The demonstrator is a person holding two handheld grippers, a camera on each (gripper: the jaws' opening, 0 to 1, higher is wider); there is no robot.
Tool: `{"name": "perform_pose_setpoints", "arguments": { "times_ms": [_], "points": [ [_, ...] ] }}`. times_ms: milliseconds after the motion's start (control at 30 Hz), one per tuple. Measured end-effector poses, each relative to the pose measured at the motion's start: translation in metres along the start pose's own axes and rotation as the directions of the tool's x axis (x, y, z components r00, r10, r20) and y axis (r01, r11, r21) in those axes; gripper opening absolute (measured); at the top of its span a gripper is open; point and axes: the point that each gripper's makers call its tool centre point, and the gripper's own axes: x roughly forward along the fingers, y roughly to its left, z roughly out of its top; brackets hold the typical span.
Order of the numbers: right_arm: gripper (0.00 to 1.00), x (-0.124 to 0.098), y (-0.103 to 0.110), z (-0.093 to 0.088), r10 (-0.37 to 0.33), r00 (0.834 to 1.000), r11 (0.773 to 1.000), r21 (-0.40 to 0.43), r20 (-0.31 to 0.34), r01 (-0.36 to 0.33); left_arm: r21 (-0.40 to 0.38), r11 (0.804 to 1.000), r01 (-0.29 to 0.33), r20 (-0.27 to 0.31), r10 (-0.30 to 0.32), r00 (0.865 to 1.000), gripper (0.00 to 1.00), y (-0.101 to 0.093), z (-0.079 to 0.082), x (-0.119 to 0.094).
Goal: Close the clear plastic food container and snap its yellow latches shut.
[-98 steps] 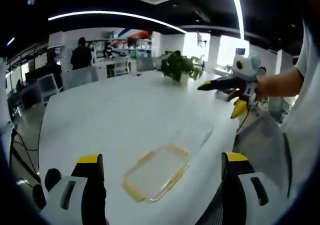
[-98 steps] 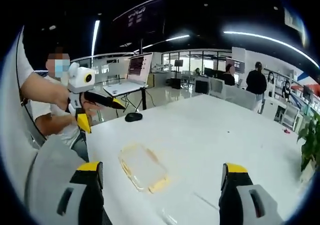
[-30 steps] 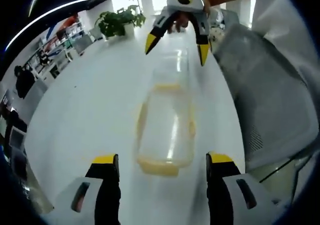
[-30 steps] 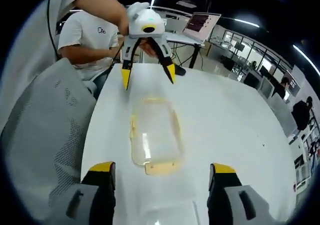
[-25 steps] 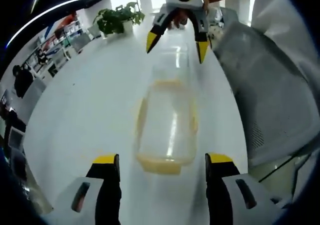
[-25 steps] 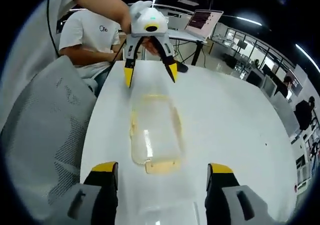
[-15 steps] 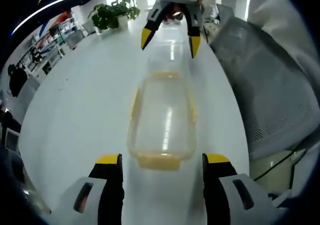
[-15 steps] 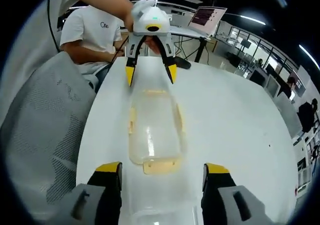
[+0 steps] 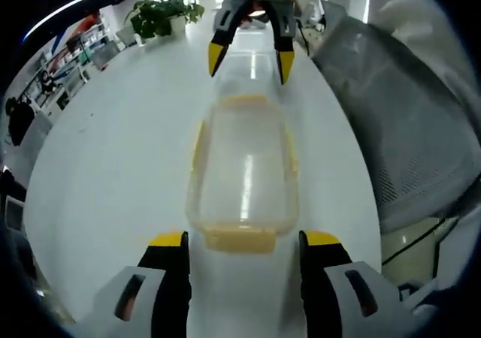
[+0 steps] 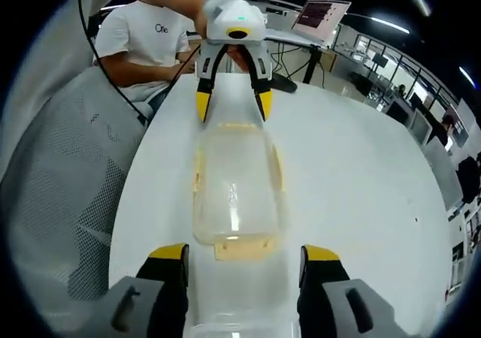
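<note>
The clear plastic container (image 9: 242,169) with yellow latches lies lengthwise on the white table (image 9: 113,143). Its near end latch (image 9: 240,239) sits between the jaws of my left gripper (image 9: 244,242), which is open. At the far end my right gripper (image 9: 249,58) hangs open over a clear lid (image 9: 252,71) that lies flat beyond the container. In the right gripper view the container (image 10: 234,191) lies ahead of my open right gripper (image 10: 244,254), with the lid (image 10: 240,304) between its jaws. The left gripper (image 10: 233,104) stands open at the container's far end.
A grey mesh chair (image 9: 391,128) (image 10: 68,188) stands along the table's edge beside the container. A seated person in a white shirt (image 10: 143,45), a laptop (image 10: 319,15) and a dark mouse (image 10: 282,82) are at one end. A potted plant (image 9: 161,15) stands at the other.
Both grippers have come down and closed in on the container's two ends, each now straddling an end latch. The container and lid have stayed in place.
</note>
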Motion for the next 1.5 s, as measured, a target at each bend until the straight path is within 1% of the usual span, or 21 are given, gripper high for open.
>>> {"name": "perform_pose_setpoints", "arguments": {
  "times_ms": [33, 167, 333, 433, 533, 600, 700, 733, 833, 900, 933, 1000, 1133, 1233, 1300, 1400, 1500],
  "points": [
    [0.54, 0.001, 0.000, -0.001, 0.004, 1.000, 1.000, -0.006, 0.000, -0.004, 0.001, 1.000, 0.003, 0.000, -0.003, 1.000, 0.57, 0.000, 0.000, 0.001],
    [0.54, 0.005, 0.001, -0.003, 0.013, 1.000, 1.000, -0.006, -0.013, -0.013, 0.005, 1.000, 0.012, -0.003, -0.012, 1.000, 0.56, -0.001, 0.000, 0.004],
    [0.52, 0.010, -0.001, -0.004, 0.024, 0.999, 1.000, -0.013, -0.021, -0.024, -0.001, 1.000, 0.019, -0.006, -0.019, 1.000, 0.55, -0.001, -0.003, 0.006],
    [0.51, 0.012, -0.001, -0.004, 0.036, 0.999, 0.999, 0.000, -0.017, -0.036, -0.008, 1.000, 0.024, 0.004, -0.024, 1.000, 0.54, -0.001, -0.002, 0.006],
    [0.51, 0.014, 0.000, -0.003, 0.047, 0.999, 0.999, 0.003, -0.015, -0.047, 0.001, 1.000, 0.023, -0.006, -0.023, 1.000, 0.55, 0.000, -0.004, 0.007],
    [0.50, 0.015, 0.002, -0.004, 0.057, 0.998, 0.998, 0.004, -0.020, -0.057, -0.012, 1.000, 0.027, 0.000, -0.027, 1.000, 0.54, 0.000, -0.004, 0.008],
    [0.49, 0.018, 0.001, -0.007, 0.059, 0.998, 0.998, -0.009, -0.036, -0.060, -0.001, 0.999, 0.033, -0.003, -0.033, 0.999, 0.53, -0.001, -0.004, 0.010],
    [0.48, 0.018, 0.001, -0.007, 0.060, 0.998, 0.998, -0.008, -0.037, -0.061, 0.002, 0.999, 0.034, -0.003, -0.034, 0.999, 0.54, -0.001, -0.003, 0.010],
    [0.39, 0.018, 0.004, -0.006, 0.079, 0.996, 0.997, 0.003, -0.034, -0.079, -0.003, 0.999, 0.037, 0.005, -0.037, 0.999, 0.54, -0.001, -0.001, 0.011],
    [0.44, 0.019, 0.002, -0.007, 0.069, 0.997, 0.998, -0.007, -0.039, -0.070, 0.000, 0.999, 0.038, 0.002, -0.038, 0.999, 0.54, -0.001, -0.001, 0.012],
    [0.45, 0.020, 0.002, -0.008, 0.069, 0.997, 0.998, -0.005, -0.041, -0.069, 0.001, 0.999, 0.039, 0.000, -0.039, 0.999, 0.54, -0.002, -0.001, 0.012],
    [0.42, 0.020, 0.002, -0.008, 0.075, 0.996, 0.997, -0.004, -0.042, -0.075, 0.001, 0.999, 0.041, -0.001, -0.041, 0.999, 0.53, -0.001, -0.002, 0.012],
    [0.42, 0.022, 0.002, -0.008, 0.076, 0.996, 0.997, -0.019, -0.046, -0.077, -0.004, 0.999, 0.042, -0.001, -0.042, 0.999, 0.52, -0.001, -0.003, 0.012],
    [0.42, 0.023, 0.005, -0.005, 0.093, 0.995, 0.996, -0.009, -0.041, -0.093, -0.006, 0.999, 0.049, 0.006, -0.049, 0.999, 0.49, -0.002, -0.002, 0.012],
    [0.41, 0.026, 0.004, -0.007, 0.086, 0.995, 0.996, -0.033, -0.058, -0.088, 0.004, 0.999, 0.047, -0.001, -0.047, 0.999, 0.48, -0.003, -0.003, 0.012],
    [0.41, 0.028, 0.005, -0.007, 0.093, 0.994, 0.995, -0.032, -0.062, -0.095, 0.004, 0.999, 0.049, -0.003, -0.049, 0.999, 0.48, -0.004, -0.004, 0.013],
    [0.41, 0.029, 0.005, -0.010, 0.089, 0.993, 0.995, -0.049, -0.079, -0.093, 0.006, 0.999, 0.048, -0.007, -0.048, 0.999, 0.46, -0.003, -0.005, 0.014]
  ]
}}
